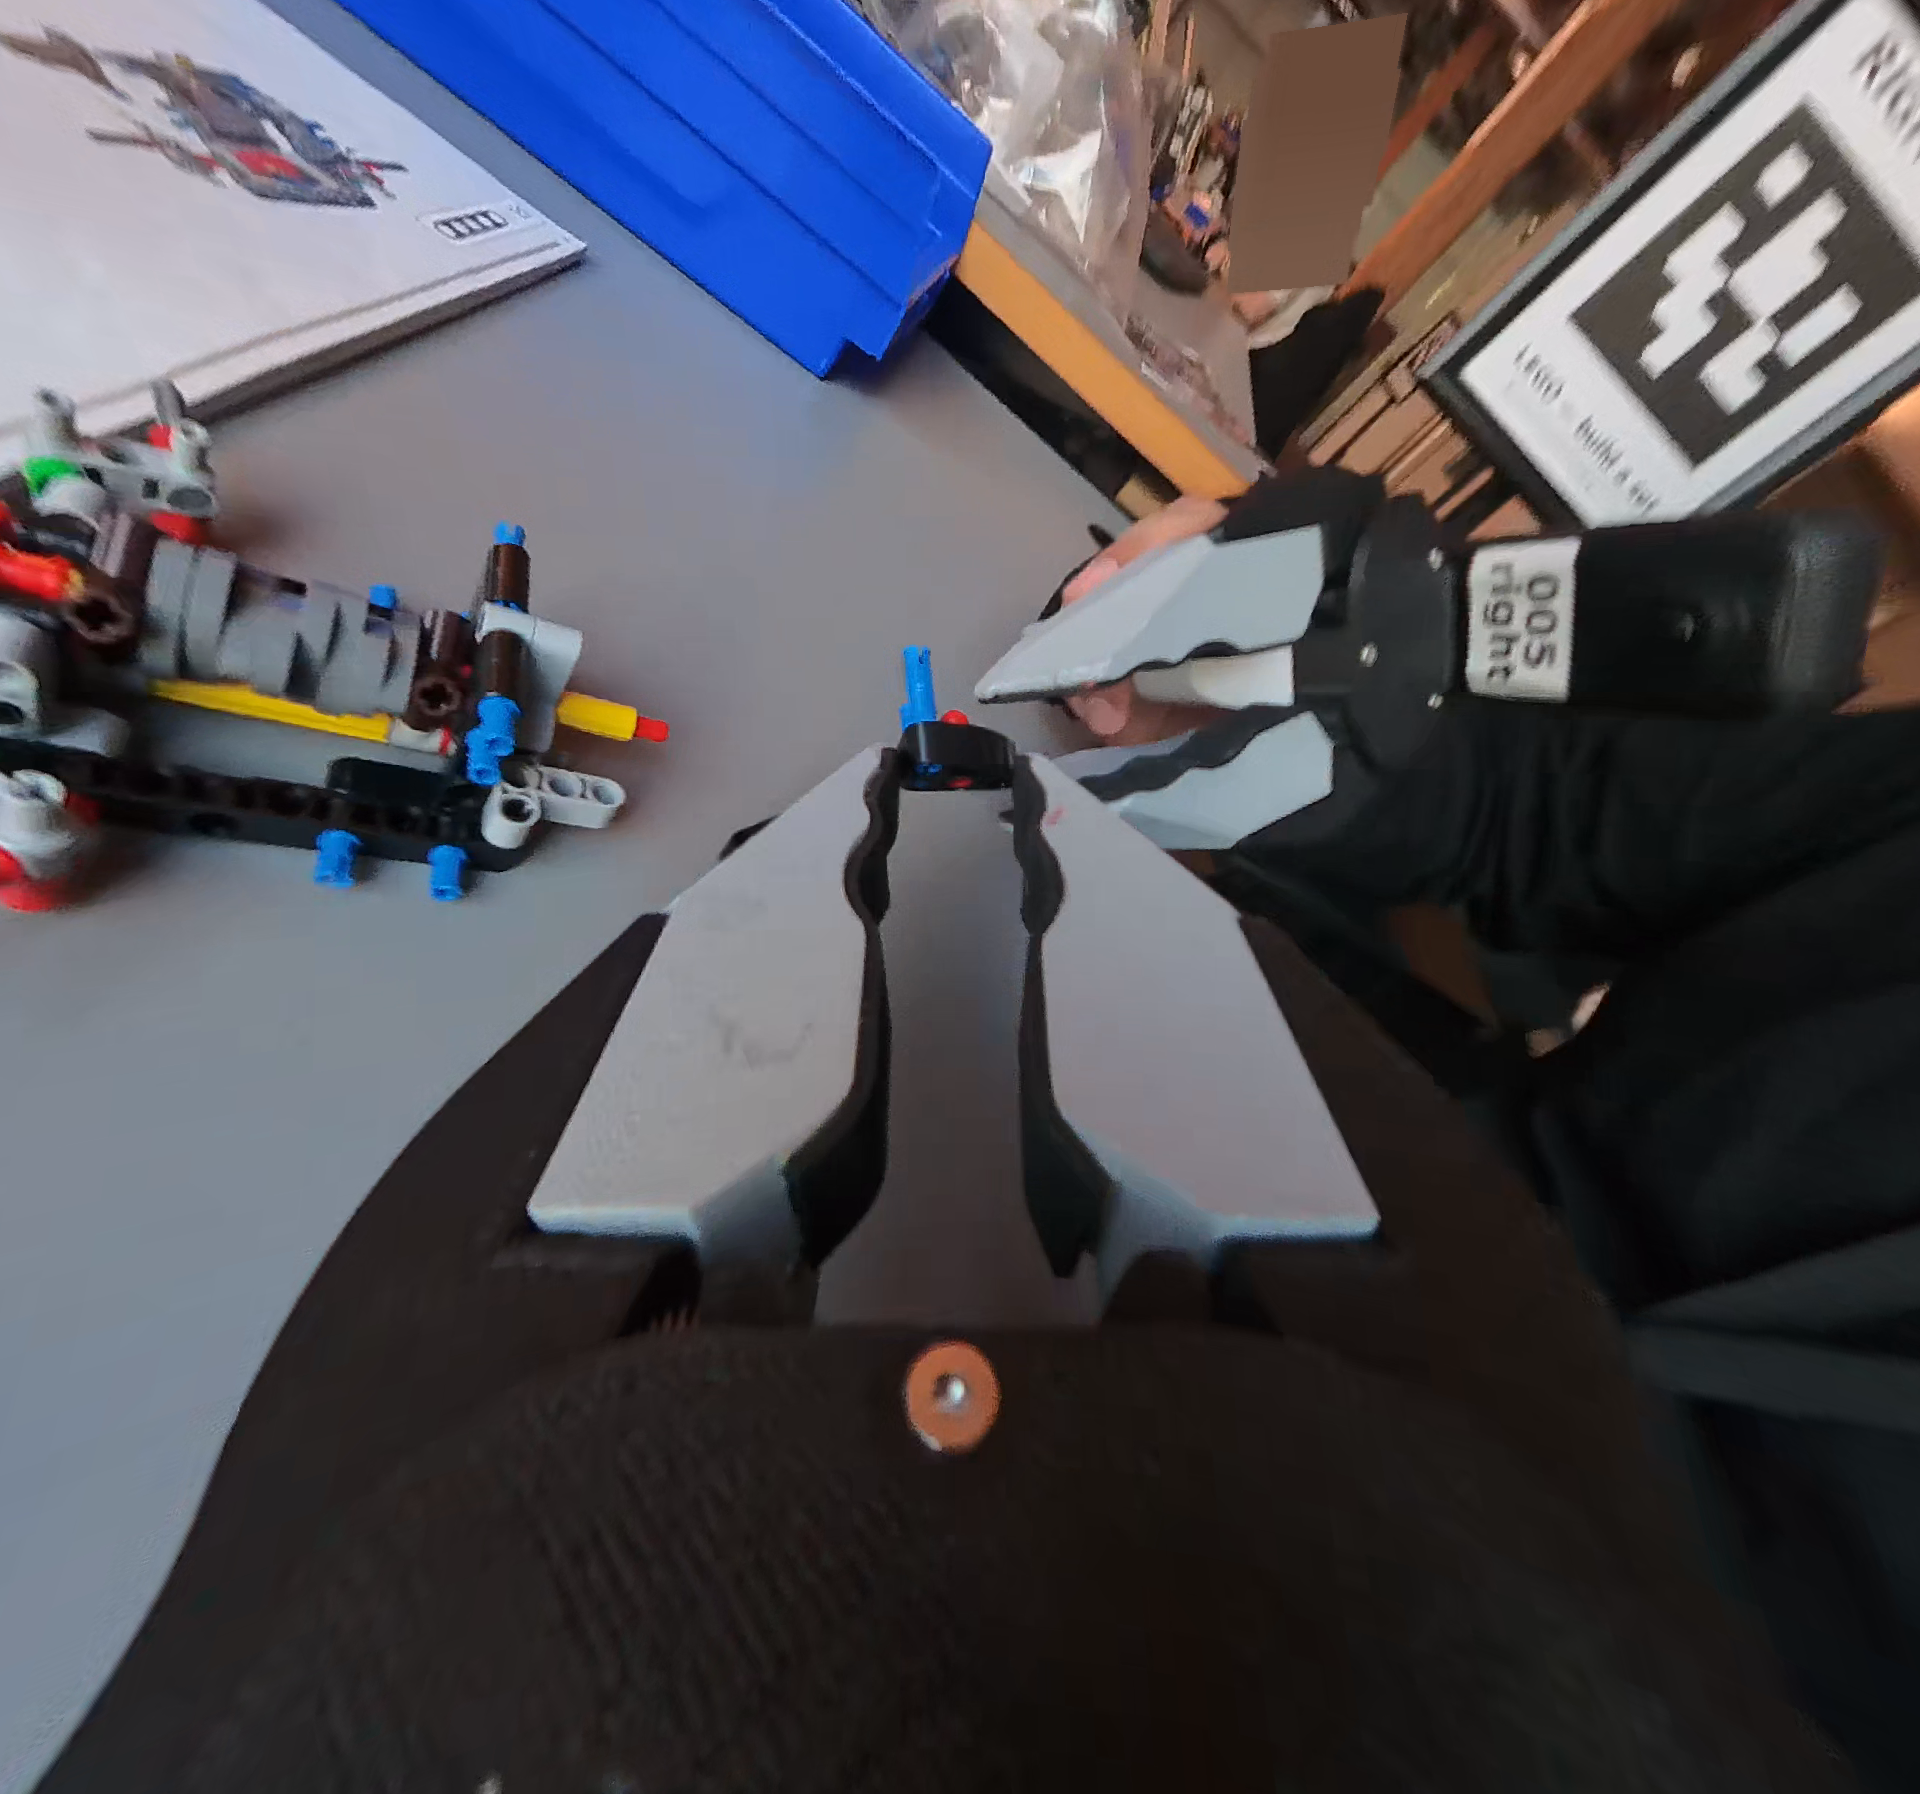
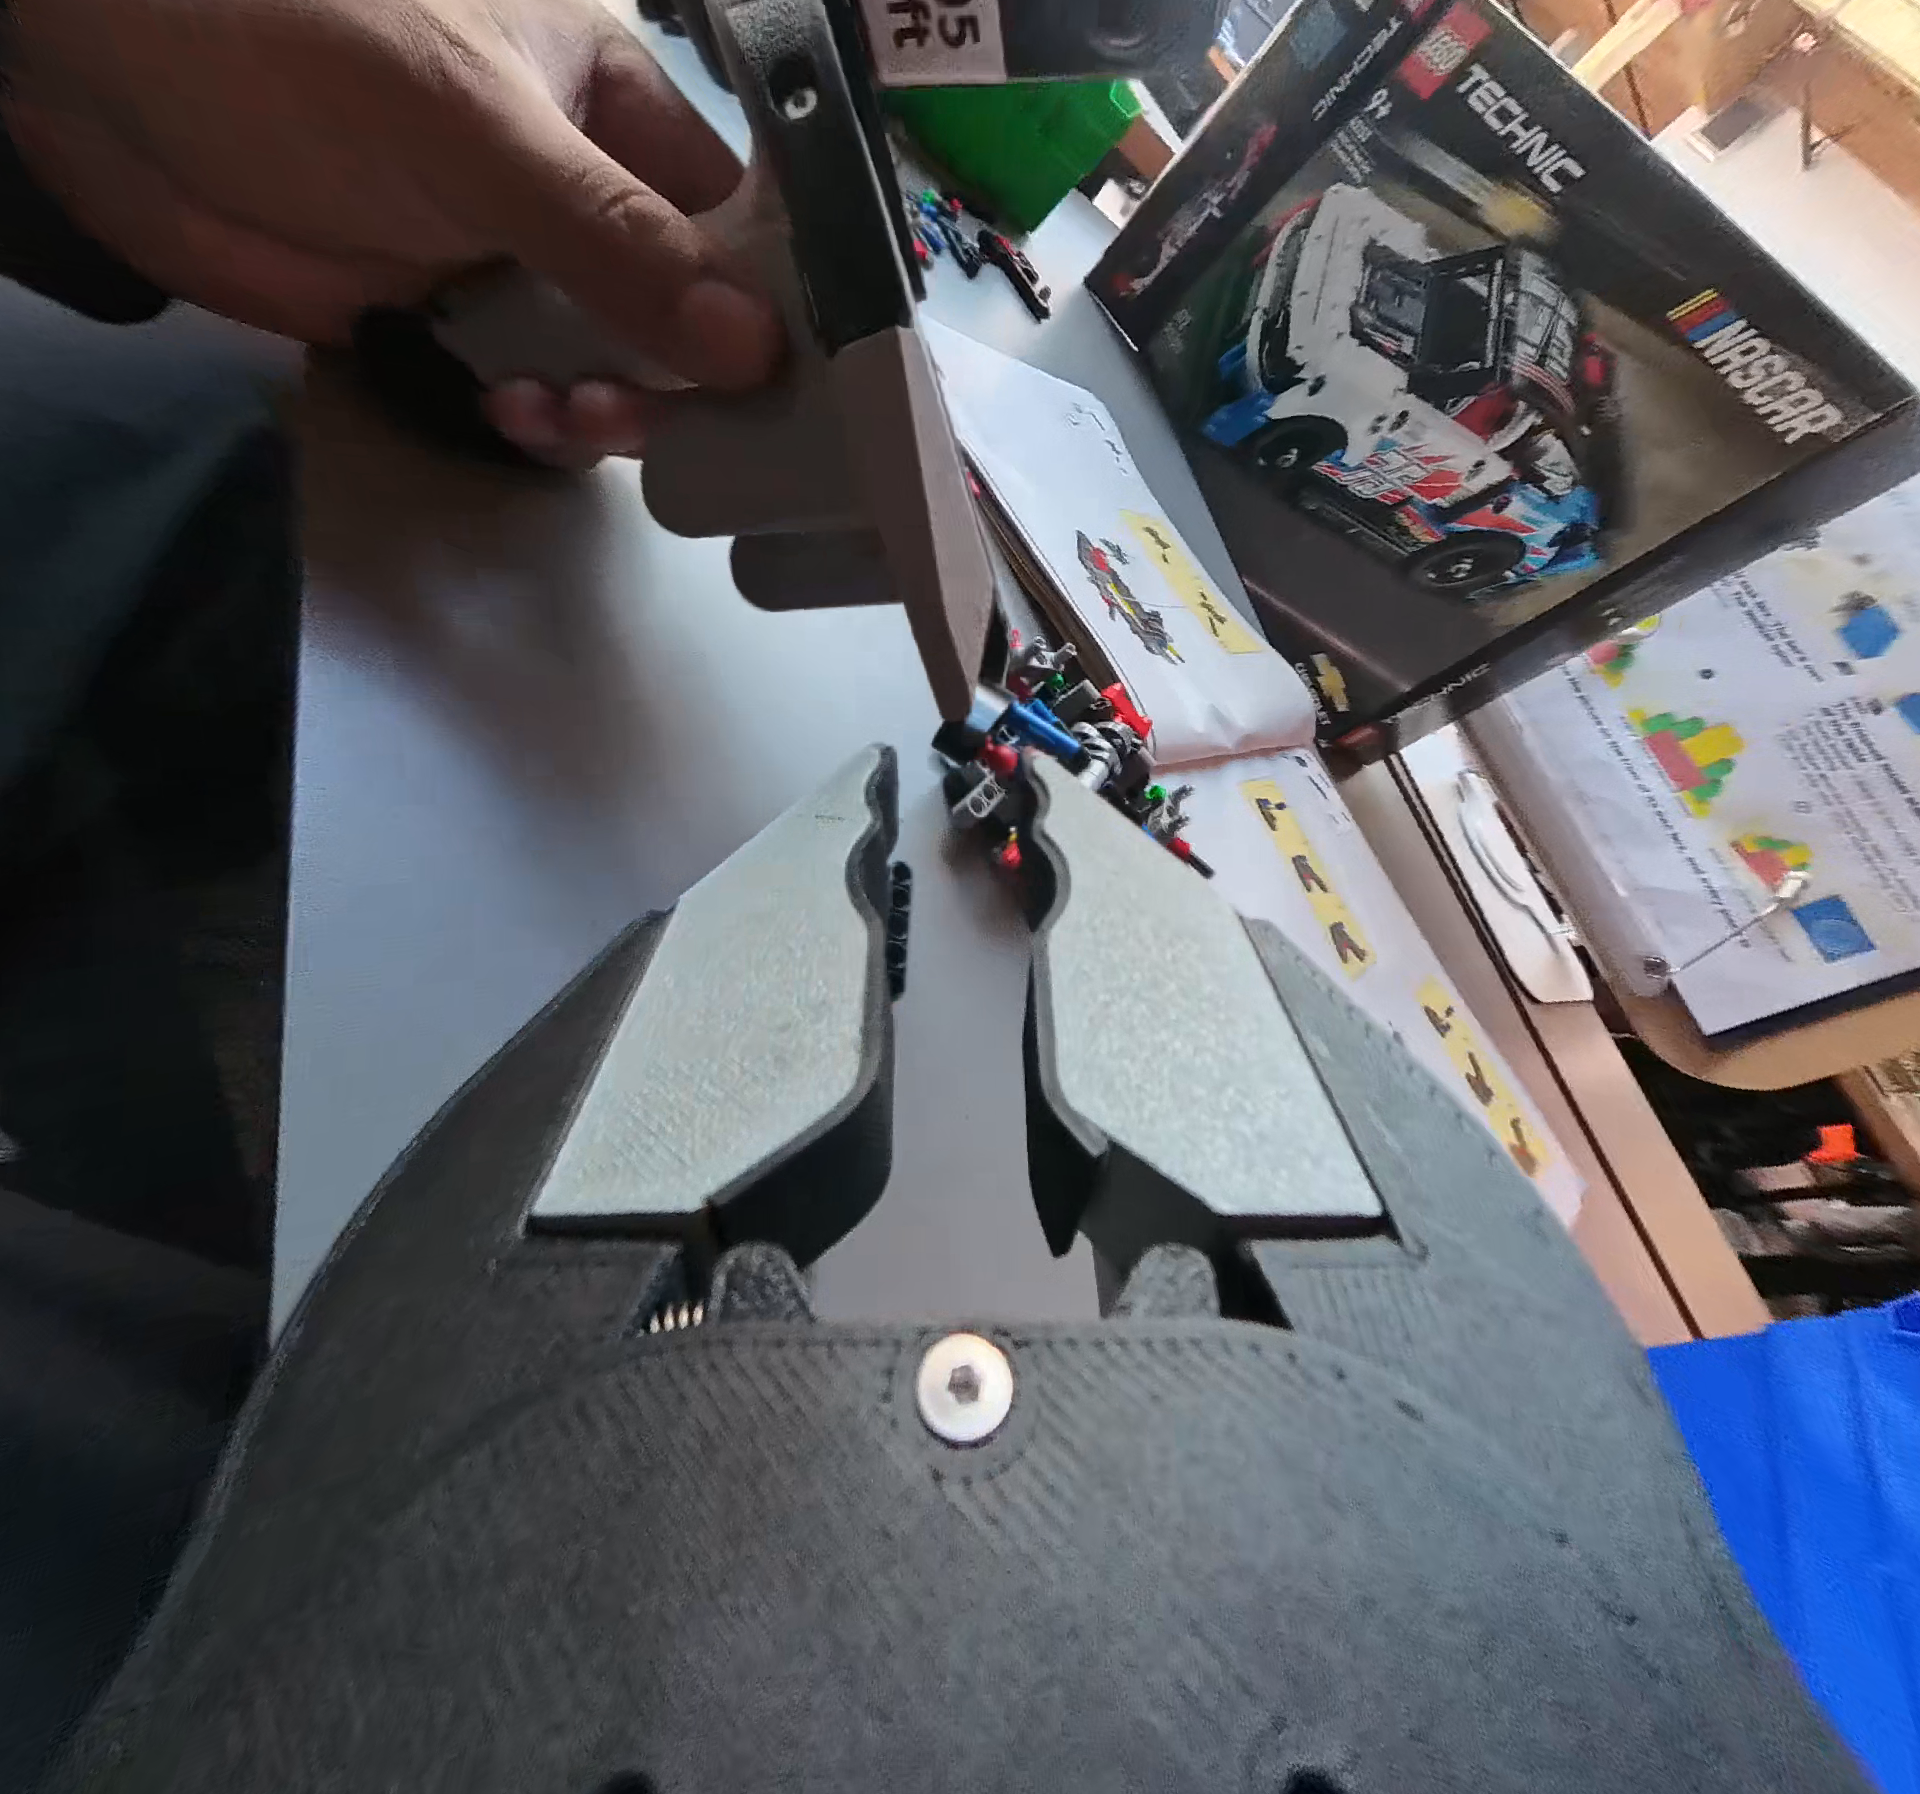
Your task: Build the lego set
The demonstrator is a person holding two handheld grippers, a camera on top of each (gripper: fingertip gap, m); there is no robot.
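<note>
My left gripper (image 1: 954, 770) is shut on a small black Lego piece (image 1: 951, 752) with a blue pin sticking up and a red pin beside it, and holds it above the grey table (image 1: 727, 518). My right gripper (image 2: 961, 794) is open and empty, with its tips close to that piece (image 2: 961, 738). It also shows in the left wrist view (image 1: 1039, 736), just right of the piece. The left gripper (image 2: 961, 705) reaches down from above in the right wrist view. The partly built Lego assembly (image 1: 312, 705) lies on the table to the left.
An open instruction booklet (image 1: 208, 186) lies behind the assembly, with a blue bin (image 1: 623, 82) beside it. The set's box (image 2: 1507, 342) stands at the far side. A green bin (image 2: 1018, 134) and loose pieces (image 2: 977, 248) lie farther off. A person's hand (image 2: 364, 134) holds the left gripper. My left and right fingertips are right by each other.
</note>
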